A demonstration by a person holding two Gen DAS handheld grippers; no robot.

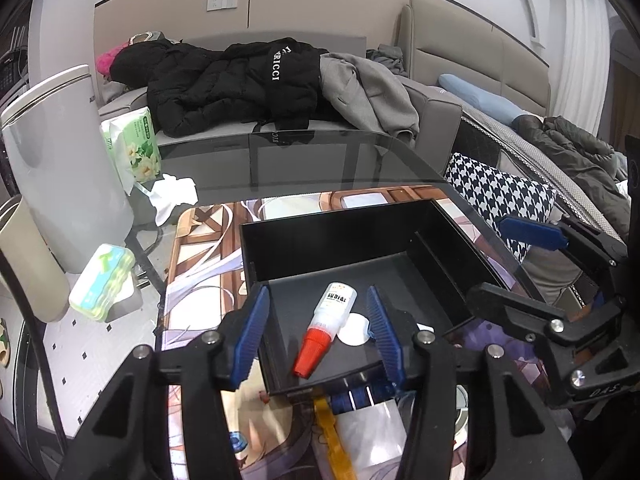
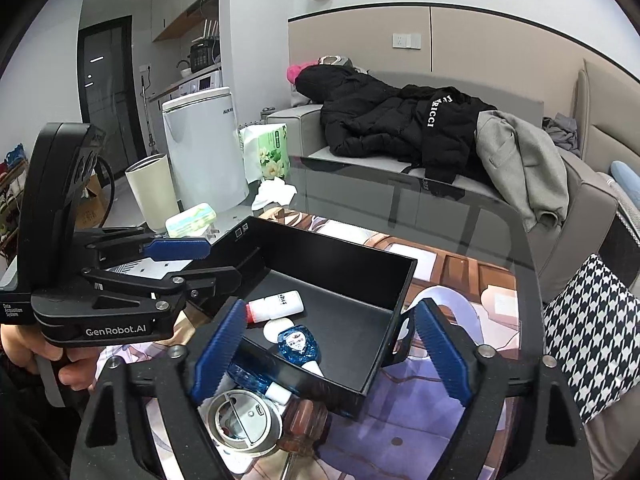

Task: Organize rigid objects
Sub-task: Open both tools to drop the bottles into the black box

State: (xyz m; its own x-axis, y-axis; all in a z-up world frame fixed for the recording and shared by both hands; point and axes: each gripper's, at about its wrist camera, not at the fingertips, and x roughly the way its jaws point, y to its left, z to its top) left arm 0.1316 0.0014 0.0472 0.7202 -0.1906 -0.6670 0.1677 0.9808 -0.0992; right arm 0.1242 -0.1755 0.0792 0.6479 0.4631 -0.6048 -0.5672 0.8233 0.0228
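Note:
A black open box (image 1: 344, 240) with an inner divider stands on a picture mat on the glass table. A small white bottle with a red cap (image 1: 326, 330) lies in it beside a white round pad (image 1: 355, 330). My left gripper (image 1: 316, 336) is open, its blue fingers either side of that bottle above the box's near wall. In the right wrist view the same bottle (image 2: 276, 306) and a blue bottle (image 2: 300, 342) lie in the box (image 2: 340, 264). My right gripper (image 2: 328, 354) is open over the box's near corner. A second blue bottle (image 2: 256, 380), a round silver lid (image 2: 244, 420) and a brown glass bottle (image 2: 308, 420) sit outside, under it.
A white appliance (image 2: 204, 148), a beige cup (image 2: 152, 192), a green tissue pack (image 2: 272, 152), a green soap box (image 2: 192, 218) and a crumpled tissue (image 2: 274, 192) stand left of the box. Behind are a sofa with coats (image 2: 400, 120) and a houndstooth pillow (image 2: 592, 336). A hand (image 2: 72, 368) holds the left gripper.

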